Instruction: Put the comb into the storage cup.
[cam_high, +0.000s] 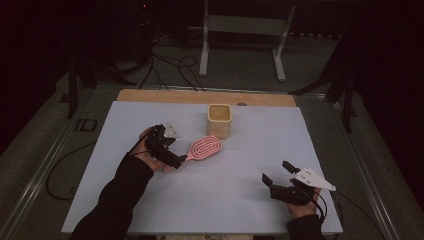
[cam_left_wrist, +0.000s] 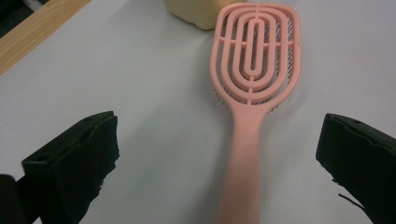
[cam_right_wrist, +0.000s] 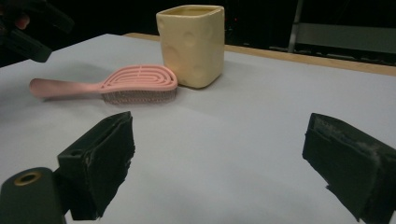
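Note:
A pink hairbrush (cam_high: 205, 148) (cam_left_wrist: 254, 60) (cam_right_wrist: 135, 84) lies bristles down on the white table, its head close to a pale yellow square cup (cam_high: 219, 120) (cam_right_wrist: 191, 44) that stands upright. My left gripper (cam_high: 181, 159) (cam_left_wrist: 219, 137) is open at the handle end of the brush. Its jaws stand wide on either side of the handle without touching it. My right gripper (cam_high: 276, 172) (cam_right_wrist: 219, 140) is open near the front right of the table, with nothing between its jaws, and it faces the brush and cup from a distance.
A white sheet (cam_high: 250, 150) covers the table, with a bare wooden strip (cam_high: 150, 96) along the far edge. Beyond it are cables (cam_high: 170, 70) on the floor and a white metal stand (cam_high: 240, 30). The left gripper (cam_right_wrist: 28, 28) shows far off in the right gripper view.

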